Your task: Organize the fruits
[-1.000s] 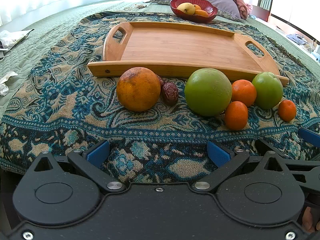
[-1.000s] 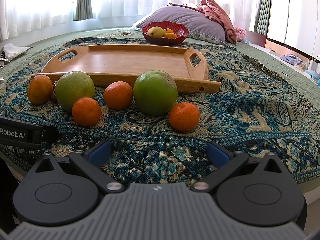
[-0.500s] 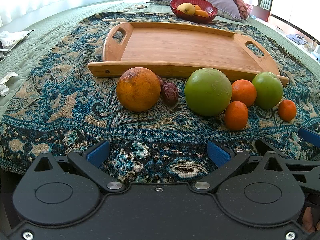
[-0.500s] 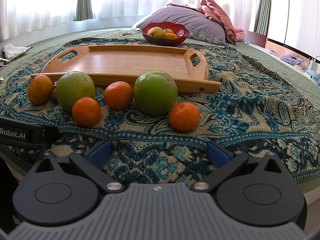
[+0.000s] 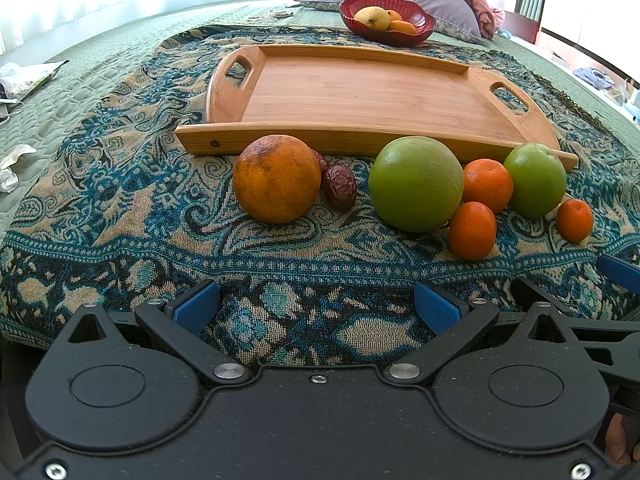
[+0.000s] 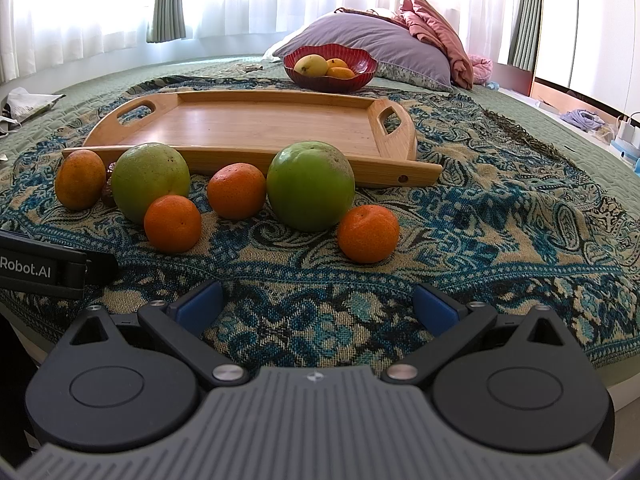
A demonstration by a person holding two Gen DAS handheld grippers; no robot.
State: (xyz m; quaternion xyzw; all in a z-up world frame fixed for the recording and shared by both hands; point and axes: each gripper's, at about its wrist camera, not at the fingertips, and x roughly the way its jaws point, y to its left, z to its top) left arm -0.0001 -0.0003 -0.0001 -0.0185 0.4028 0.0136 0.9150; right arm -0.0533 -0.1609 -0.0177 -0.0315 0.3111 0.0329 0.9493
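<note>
my left gripper point(image 5: 316, 306) is held low over the near edge of the blue-and-tan patterned woven blanket point(image 5: 132, 216), its 2 blue-padded fingers point(image 5: 196, 306) spread wide apart with nothing between them. my right gripper point(image 6: 316, 306) is in the same condition: fingers point(image 6: 434, 308) spread, gripping nothing, over the same blanket edge.

fruit positions, left wrist view:
- the large speckled orange point(image 5: 277, 179) lies ahead of the left gripper and slightly left of its centre line, well apart from the fingertips.
- 2 wrinkled dark red dates point(image 5: 340, 187) lie just beside the orange on its right, the nearer one touching or almost touching it; i cannot tell which.
- the large round green fruit point(image 5: 416, 184) lies ahead and to the right.
- the 3 small tangerines point(image 5: 472, 231) and the smaller green fruit point(image 5: 535, 180) cluster further right.

all of these lie on the blanket in a row along the near rim of the rectangular bamboo tray with cut-out handles point(image 5: 360, 92), which holds nothing.

right wrist view: the nearest tangerine point(image 6: 368, 233) lies ahead and slightly right of centre; the green fruit point(image 6: 311, 191) sits just behind it.

beyond the tray, the red scalloped bowl point(image 6: 360, 68) holds yellow and orange fruit, in front of a lilac pillow point(image 6: 384, 44).
</note>
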